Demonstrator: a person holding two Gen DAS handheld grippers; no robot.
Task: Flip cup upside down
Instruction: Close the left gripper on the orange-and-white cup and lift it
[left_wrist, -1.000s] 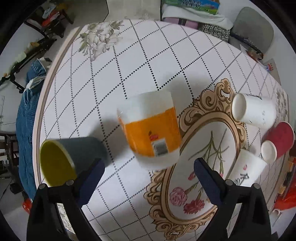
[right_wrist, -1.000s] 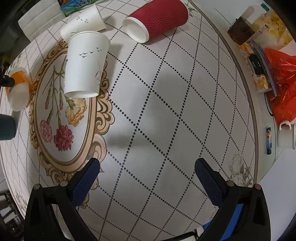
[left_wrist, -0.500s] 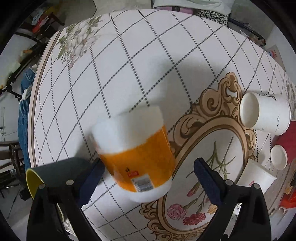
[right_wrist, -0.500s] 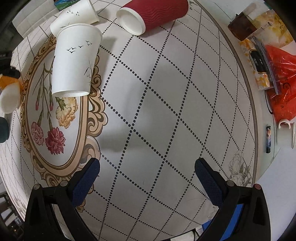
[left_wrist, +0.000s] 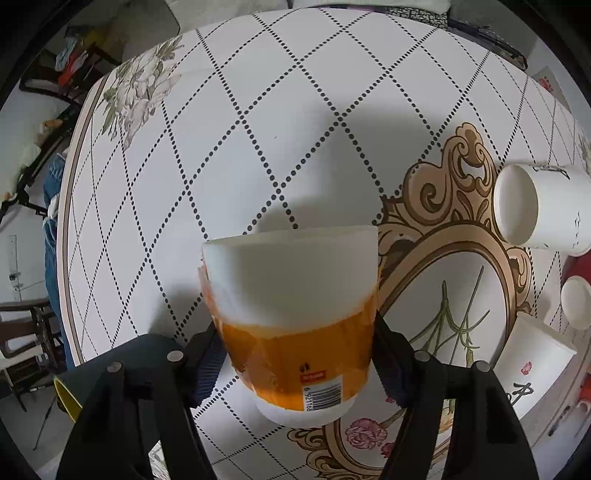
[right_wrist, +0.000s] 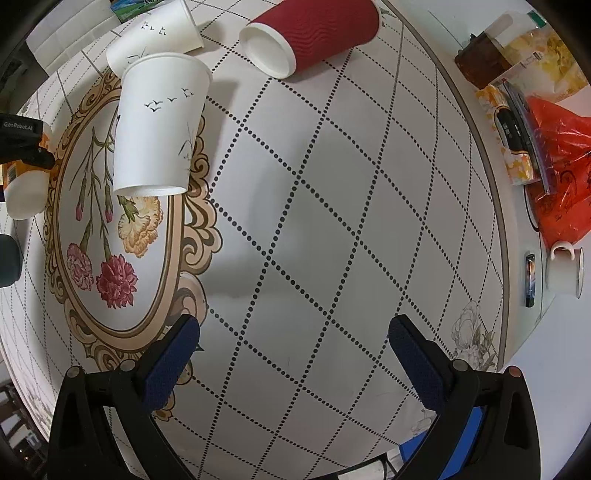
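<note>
An orange and white cup (left_wrist: 295, 317) lies on its side on the patterned tablecloth, its mouth pointing away from me. My left gripper (left_wrist: 297, 363) is shut on it, one pad on each side of the orange band. The cup and the left gripper also show at the far left of the right wrist view (right_wrist: 24, 184). My right gripper (right_wrist: 293, 363) is open and empty above bare tablecloth.
A dark cup with a yellow inside (left_wrist: 122, 365) lies at my left finger. White paper cups (left_wrist: 539, 206) (right_wrist: 159, 125) (right_wrist: 162, 33) and a red cup (right_wrist: 314, 33) lie on their sides. A mug (right_wrist: 565, 269), phone and red bag (right_wrist: 561, 173) sit at the right edge.
My left gripper moved forward over the orange cup and closed on it. The right gripper drifted slightly and stayed open.
</note>
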